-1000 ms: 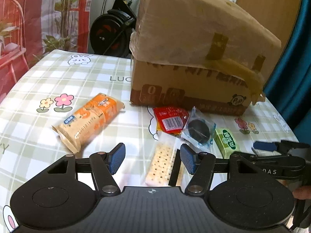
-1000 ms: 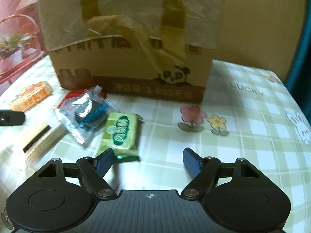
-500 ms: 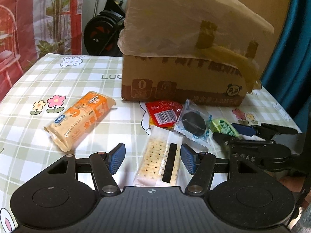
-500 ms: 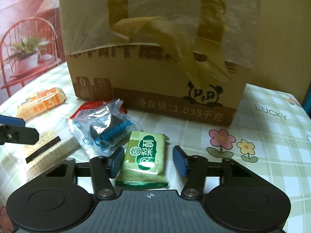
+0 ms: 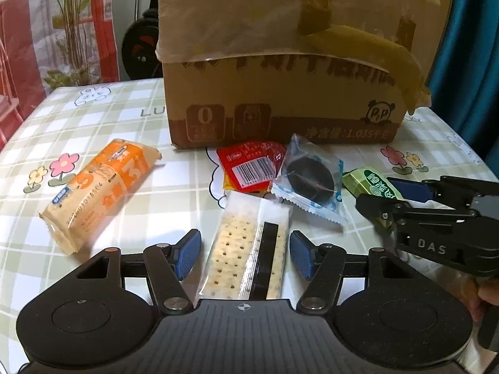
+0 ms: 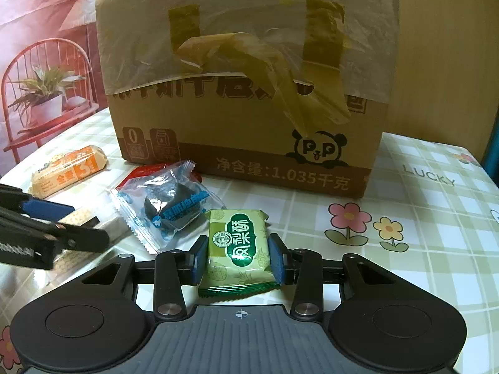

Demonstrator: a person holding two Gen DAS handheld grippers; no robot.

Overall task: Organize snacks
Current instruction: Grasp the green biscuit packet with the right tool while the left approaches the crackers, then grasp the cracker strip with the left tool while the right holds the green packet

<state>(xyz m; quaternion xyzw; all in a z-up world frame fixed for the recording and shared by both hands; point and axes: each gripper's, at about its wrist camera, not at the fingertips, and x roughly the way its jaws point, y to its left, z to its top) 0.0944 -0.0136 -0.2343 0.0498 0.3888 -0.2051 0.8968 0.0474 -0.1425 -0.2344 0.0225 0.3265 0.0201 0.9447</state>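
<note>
Right gripper [image 6: 238, 260] closing on green snack packet [image 6: 238, 249]; my left gripper [image 5: 244, 254] half-open, straddling cracker pack [image 5: 249, 249]. Risk: slick wrapper squirts out.

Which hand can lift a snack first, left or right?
Probably right. The right gripper is closing with its pads against the green packet. The left gripper is open around the cracker pack, not touching it.

The box [image 6: 243, 93] walls off the table's [image 6: 436, 233] far side. Right of it, bare cloth lies open. Before its front, packets crowd together: orange [image 5: 96, 193], red [image 5: 249, 168], blue [image 6: 168, 205], crackers [image 5: 249, 255], green [image 6: 238, 249].
</note>
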